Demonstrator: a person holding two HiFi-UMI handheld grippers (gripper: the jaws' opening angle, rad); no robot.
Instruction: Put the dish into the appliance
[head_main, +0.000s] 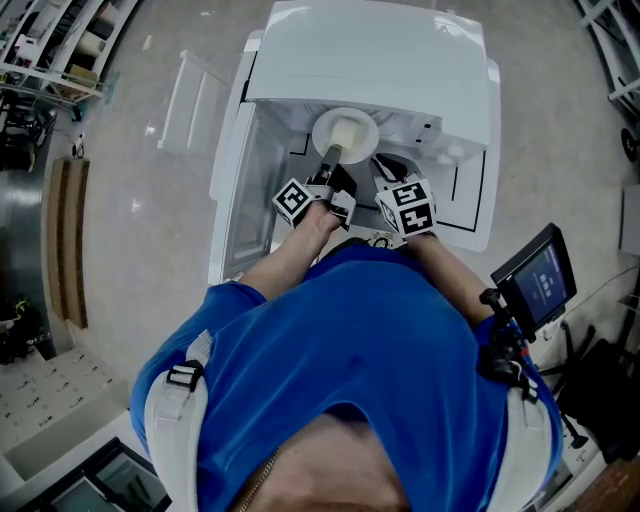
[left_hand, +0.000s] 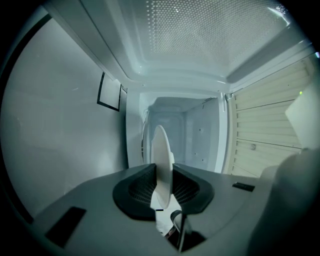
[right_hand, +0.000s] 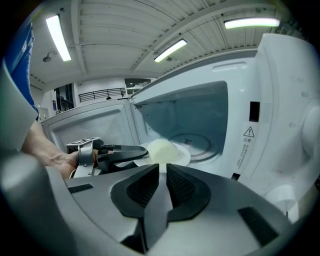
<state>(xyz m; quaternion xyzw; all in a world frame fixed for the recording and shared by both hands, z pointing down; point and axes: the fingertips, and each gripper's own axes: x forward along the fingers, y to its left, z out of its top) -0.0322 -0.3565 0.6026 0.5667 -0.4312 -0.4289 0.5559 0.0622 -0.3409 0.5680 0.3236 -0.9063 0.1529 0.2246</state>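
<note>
A white dish (head_main: 345, 133) hangs rim-first in the open mouth of the white microwave (head_main: 400, 60). My left gripper (head_main: 330, 160) is shut on its near rim. In the left gripper view the dish (left_hand: 161, 155) stands edge-on between the pads of this gripper (left_hand: 162, 187), with the cavity's back wall behind it. My right gripper (head_main: 390, 172) hovers just right of the left one, in front of the opening. Its view shows the right gripper (right_hand: 162, 175) shut with nothing held, the dish (right_hand: 162, 150) over the cavity's front edge, the glass turntable (right_hand: 195, 142) beyond, and the left gripper (right_hand: 120, 152).
The microwave door (head_main: 235, 180) is swung open to the left; seen also as the door (right_hand: 90, 125). The control side of the microwave (right_hand: 280, 115) stands to the right. A small screen on a stand (head_main: 538, 280) sits at the right, shelving (head_main: 55, 45) at the far left.
</note>
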